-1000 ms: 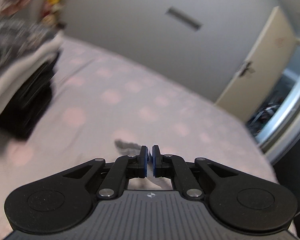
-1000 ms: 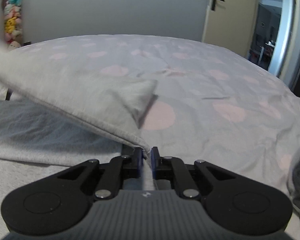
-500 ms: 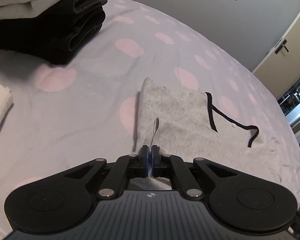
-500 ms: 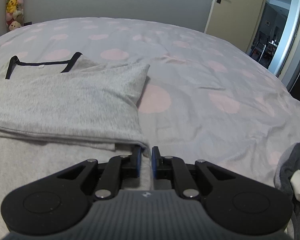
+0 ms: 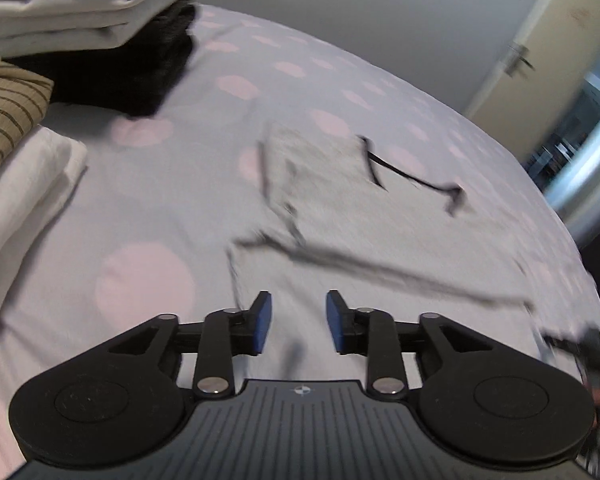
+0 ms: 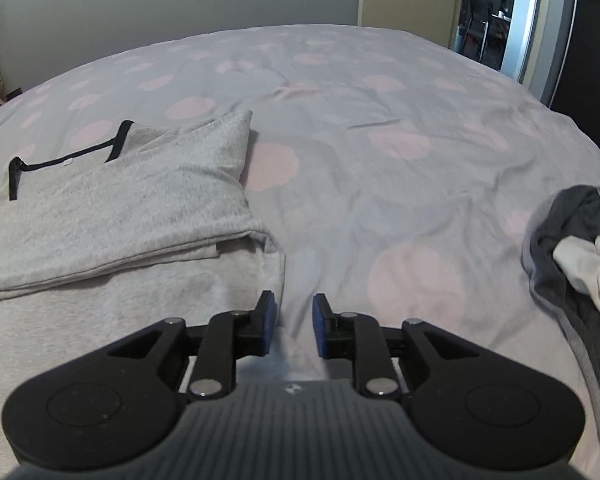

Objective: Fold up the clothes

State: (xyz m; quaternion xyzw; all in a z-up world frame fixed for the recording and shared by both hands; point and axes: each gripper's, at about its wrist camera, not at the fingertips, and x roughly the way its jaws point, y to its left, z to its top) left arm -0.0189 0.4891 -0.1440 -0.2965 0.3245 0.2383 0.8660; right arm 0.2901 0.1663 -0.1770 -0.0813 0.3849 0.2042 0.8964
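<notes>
Grey top [image 6: 112, 200] lies part-folded on the bed [image 6: 380, 120]; left gripper [image 5: 298, 322] and right gripper [image 6: 291, 325] both gape empty; next fold likely needs a fresh edge grip.

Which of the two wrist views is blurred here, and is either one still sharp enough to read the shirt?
Left wrist view: motion-smeared, the grey shirt and its black neckline streaked, though the left gripper itself is crisp. Right wrist view: mostly sharp, the shirt's fold and neckline readable; dim even light, fisheye bending the bedspread.
</notes>
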